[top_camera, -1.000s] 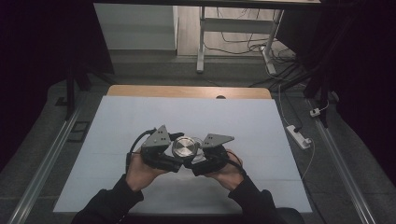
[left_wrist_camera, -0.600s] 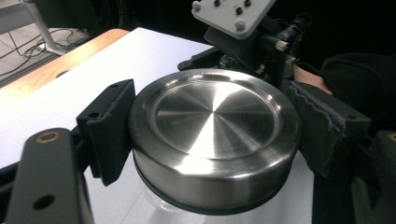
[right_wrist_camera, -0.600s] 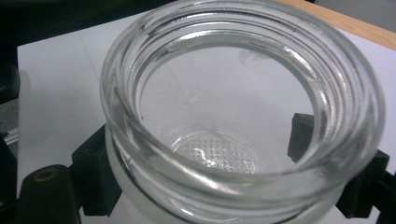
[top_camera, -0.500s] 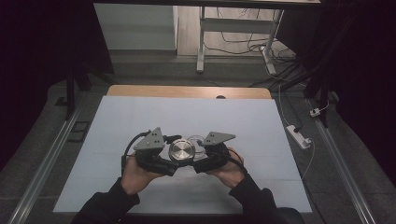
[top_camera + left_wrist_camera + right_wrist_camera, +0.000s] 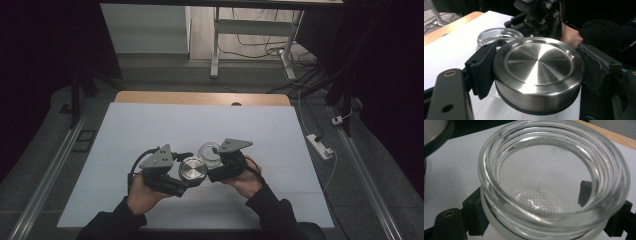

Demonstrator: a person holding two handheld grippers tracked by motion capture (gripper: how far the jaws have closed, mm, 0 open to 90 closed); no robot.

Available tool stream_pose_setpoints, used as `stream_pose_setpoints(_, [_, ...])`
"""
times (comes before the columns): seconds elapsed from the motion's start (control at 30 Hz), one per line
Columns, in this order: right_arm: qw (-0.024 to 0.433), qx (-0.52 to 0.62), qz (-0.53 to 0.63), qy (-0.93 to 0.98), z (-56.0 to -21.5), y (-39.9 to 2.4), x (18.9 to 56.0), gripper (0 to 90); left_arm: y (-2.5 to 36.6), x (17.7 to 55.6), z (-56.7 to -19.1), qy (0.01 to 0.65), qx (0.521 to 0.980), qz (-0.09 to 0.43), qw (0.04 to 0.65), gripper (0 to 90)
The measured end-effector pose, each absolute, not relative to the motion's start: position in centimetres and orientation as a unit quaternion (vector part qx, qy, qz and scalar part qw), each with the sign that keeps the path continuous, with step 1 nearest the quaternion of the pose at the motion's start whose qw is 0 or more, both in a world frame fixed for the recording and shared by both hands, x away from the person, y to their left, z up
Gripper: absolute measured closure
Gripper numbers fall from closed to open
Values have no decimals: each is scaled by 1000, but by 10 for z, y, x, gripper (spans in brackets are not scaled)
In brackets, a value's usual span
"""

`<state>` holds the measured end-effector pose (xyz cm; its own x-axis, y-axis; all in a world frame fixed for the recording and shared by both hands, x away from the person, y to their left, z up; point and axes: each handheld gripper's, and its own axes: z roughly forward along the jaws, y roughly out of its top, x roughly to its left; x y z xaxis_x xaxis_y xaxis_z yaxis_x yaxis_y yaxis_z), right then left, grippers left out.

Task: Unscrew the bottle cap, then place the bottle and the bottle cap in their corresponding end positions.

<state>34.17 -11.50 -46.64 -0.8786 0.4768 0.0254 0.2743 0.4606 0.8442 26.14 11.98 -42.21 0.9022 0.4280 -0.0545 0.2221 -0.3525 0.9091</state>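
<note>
At about six o'clock on the white table (image 5: 150,130), the left gripper (image 5: 186,176) clamps the steel lid (image 5: 537,72) by its rim, tilted; just past it, toward one o'clock, the right gripper (image 5: 216,165) holds the open glass jar (image 5: 554,180) around its body below the threaded neck. The lid is off and beside the mouth; smooth metal could slide from the pads if the tilt grows; brought back crooked, it would likely cross the threads; squeezing glass harder risks a slip.

Bare table (image 5: 150,125) all around; jar (image 5: 210,151) beside lid (image 5: 192,169).
</note>
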Motion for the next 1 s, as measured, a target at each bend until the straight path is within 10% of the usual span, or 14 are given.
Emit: stream_pose_setpoints(1.0, [120, 233, 469, 843, -463, -114, 365, 149, 109, 255, -459, 182, 829, 79, 523, 206])
